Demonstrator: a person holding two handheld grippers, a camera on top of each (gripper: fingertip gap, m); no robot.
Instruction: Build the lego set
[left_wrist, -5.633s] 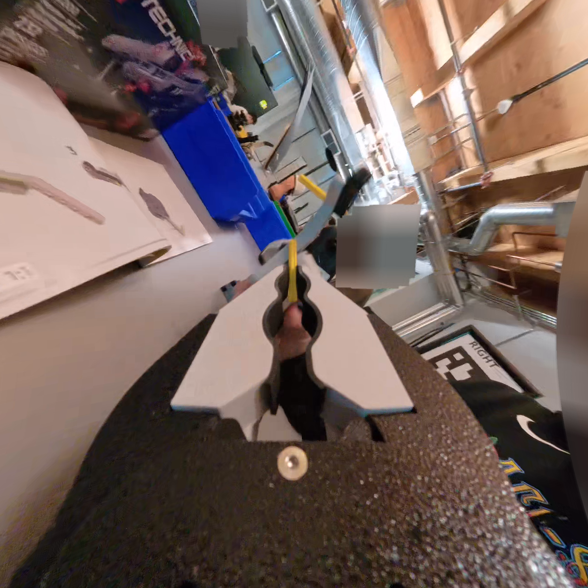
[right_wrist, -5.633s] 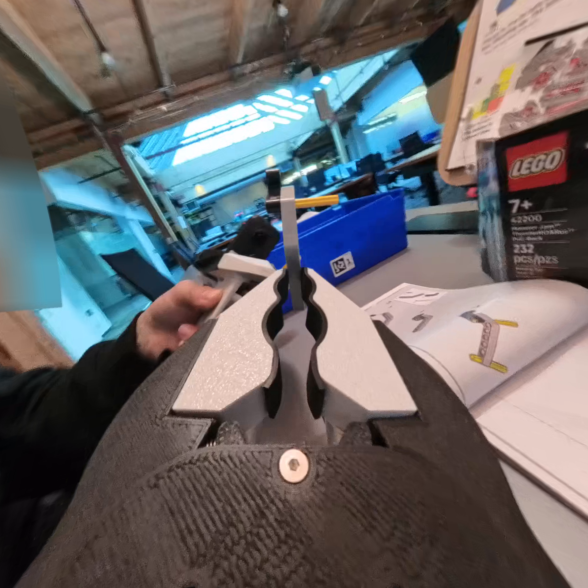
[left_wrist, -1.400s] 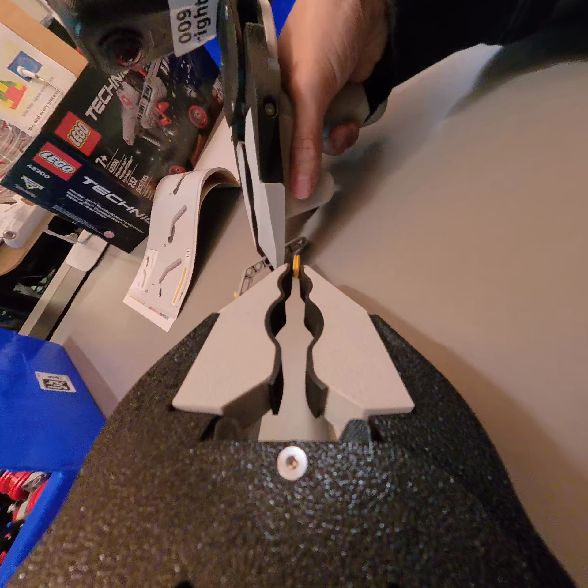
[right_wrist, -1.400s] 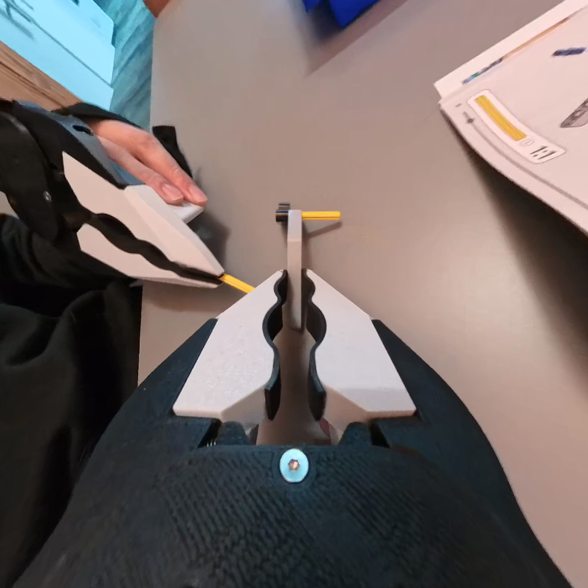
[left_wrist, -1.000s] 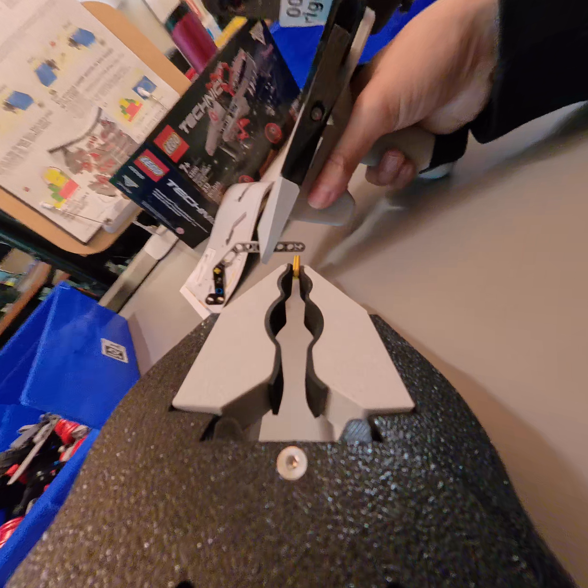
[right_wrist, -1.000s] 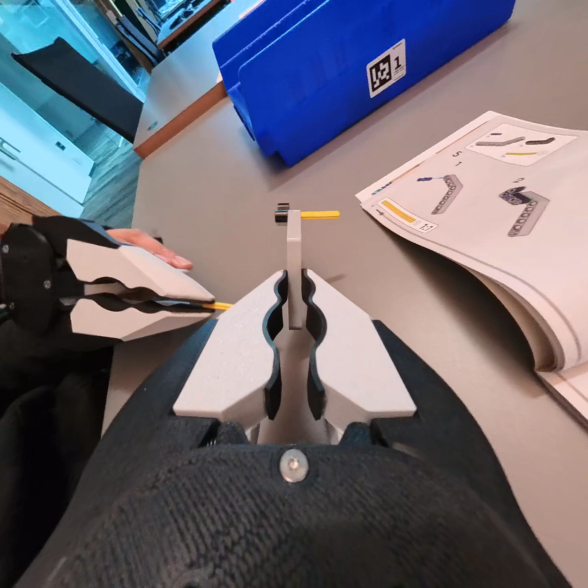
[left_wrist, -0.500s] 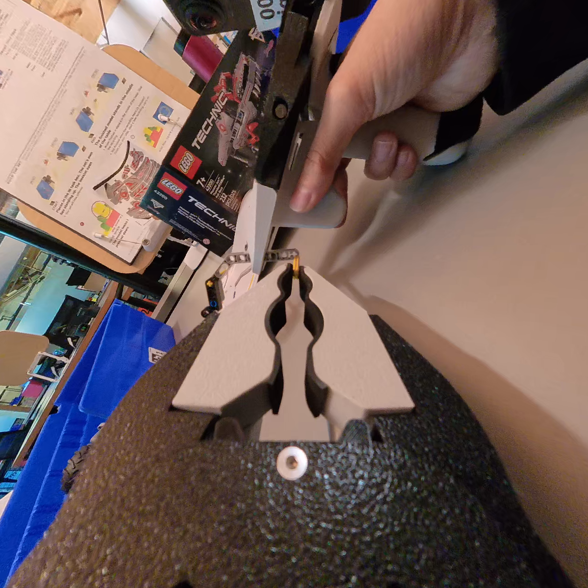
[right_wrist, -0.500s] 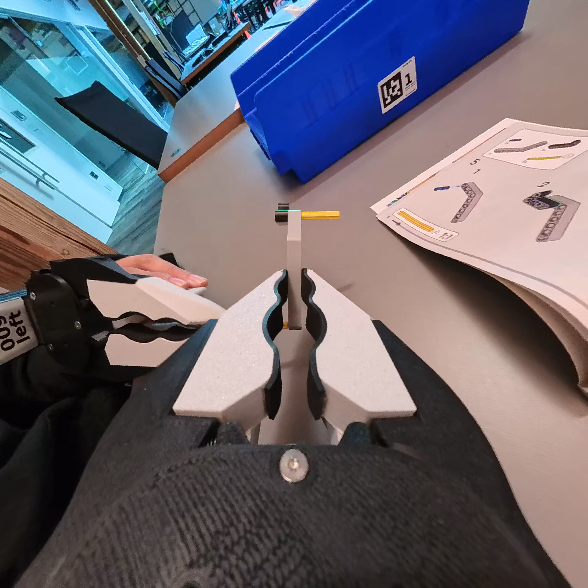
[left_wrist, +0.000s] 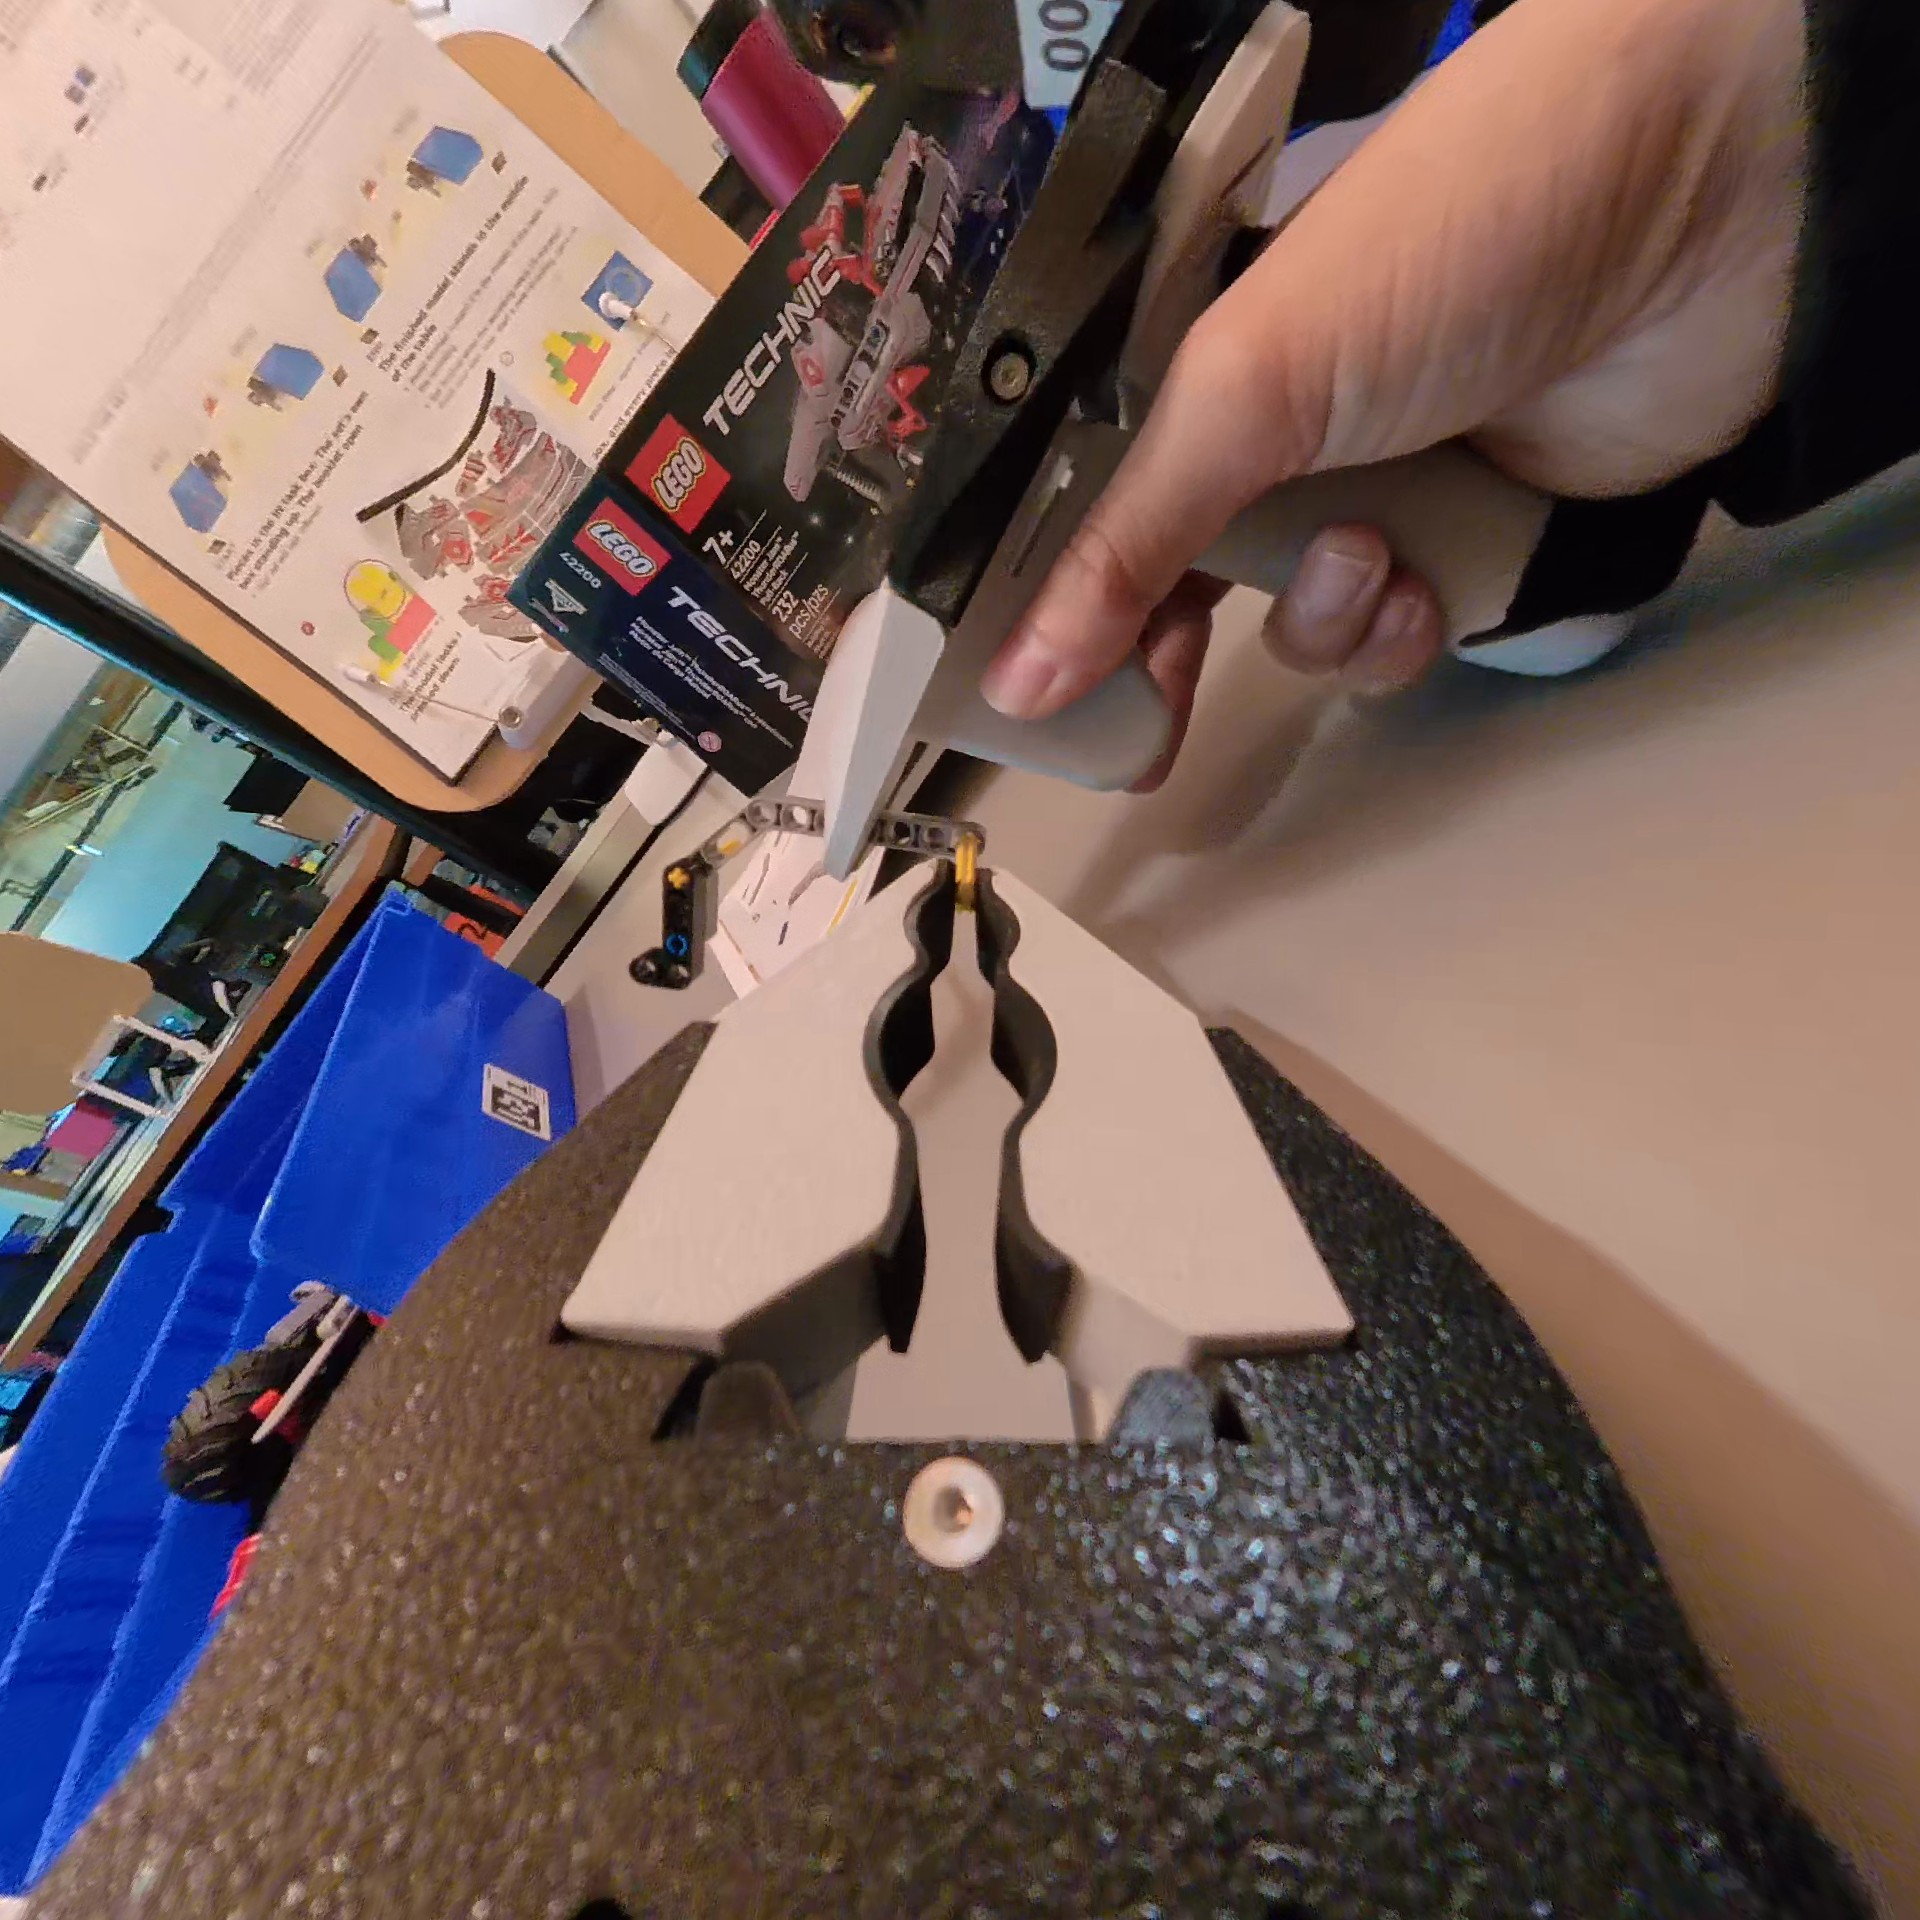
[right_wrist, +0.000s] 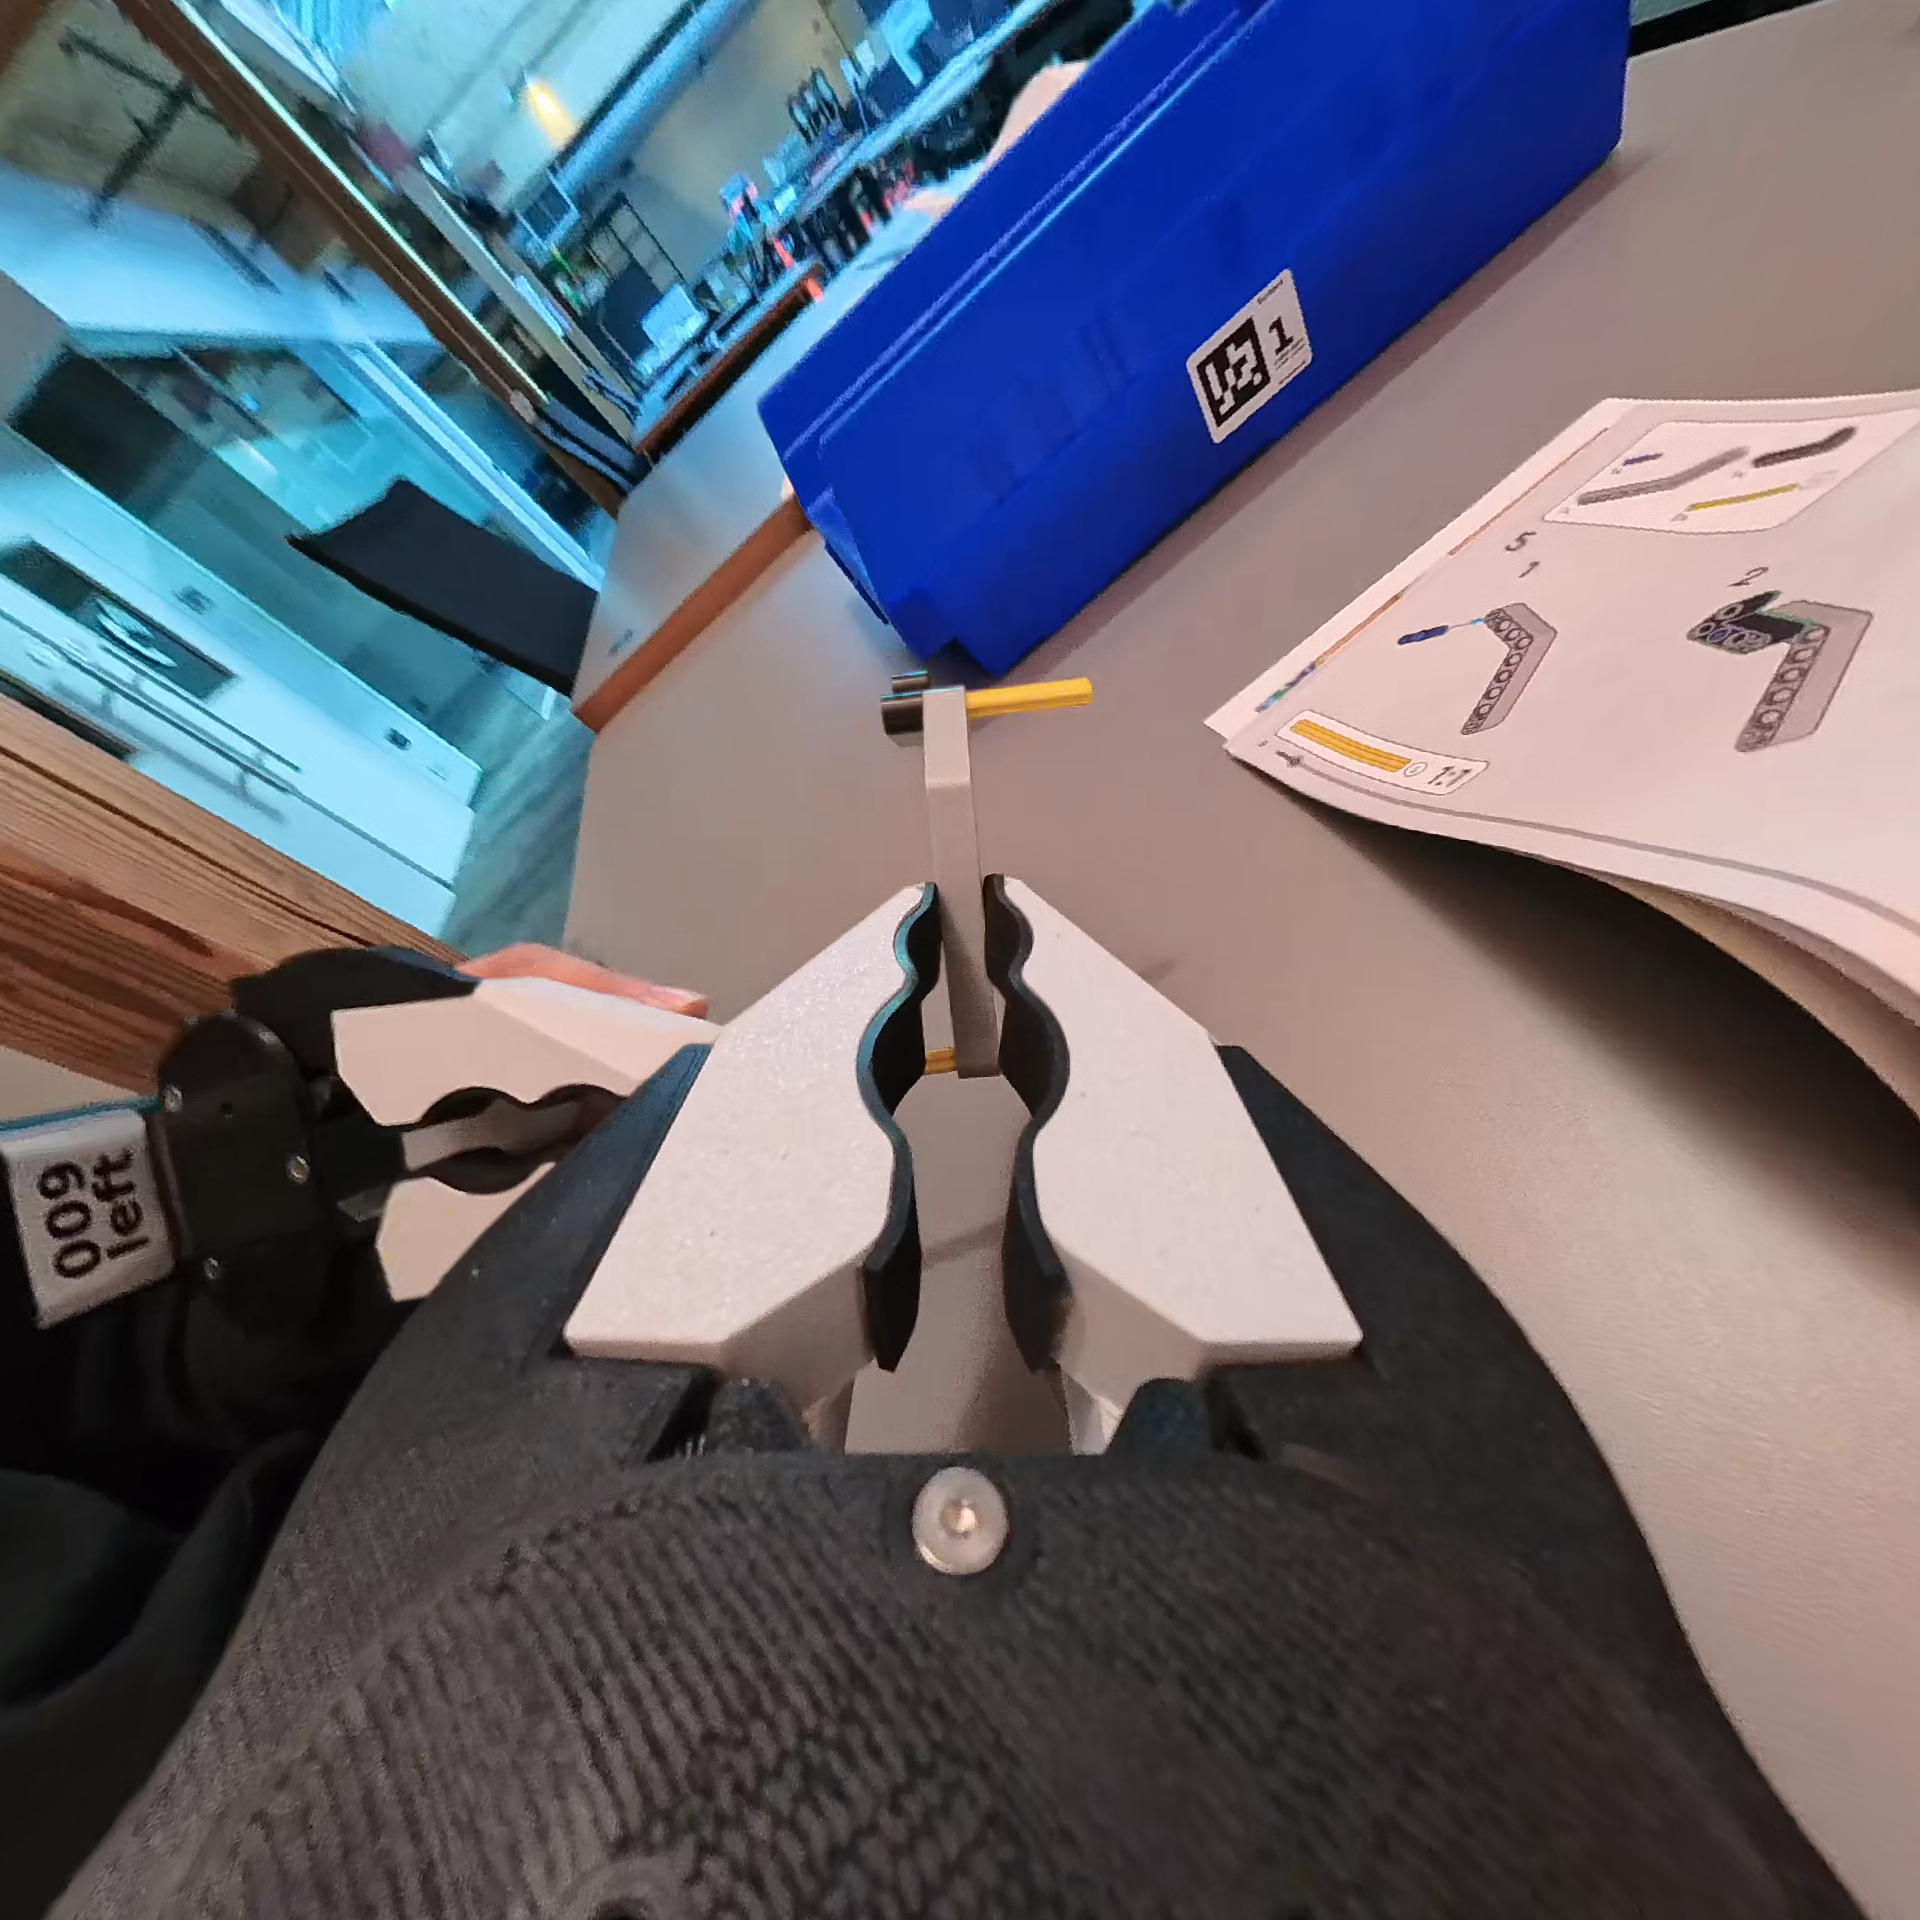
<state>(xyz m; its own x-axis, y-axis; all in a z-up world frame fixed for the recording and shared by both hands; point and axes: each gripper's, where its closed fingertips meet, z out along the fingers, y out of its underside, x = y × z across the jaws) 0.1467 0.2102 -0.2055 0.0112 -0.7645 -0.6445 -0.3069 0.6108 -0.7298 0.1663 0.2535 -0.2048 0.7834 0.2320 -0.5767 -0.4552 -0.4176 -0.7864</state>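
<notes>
Two grippers meet mid-frame, each clamped on a part. My right gripper (right_wrist: 961, 904), jaws nearly closed, pinches the grey beam (right_wrist: 954, 831) edge-on at frame centre; the beam rises toward upper centre, where a longer yellow axle (right_wrist: 1029, 696) and a black pin (right_wrist: 899, 717) already cross its far end. My left gripper (left_wrist: 961, 899) is closed on a short yellow axle (left_wrist: 964, 868), its tip touching the beam's end hole (left_wrist: 966, 831) in the left wrist view, upper centre.

Judgement: the step is seating this axle. I should keep it square to the beam face, push straight along its length, and let the right gripper brace without twisting.

Hard to read: how deep the axle sits, since the left fingers (left_wrist: 1122, 1143) cover most of it and only a yellow stub (right_wrist: 940, 1060) shows beside the beam in the right wrist view. The open instruction booklet (right_wrist: 1621, 727) runs off the right edge. The blue bin (right_wrist: 1195, 364), upper right, hides its contents there.
</notes>
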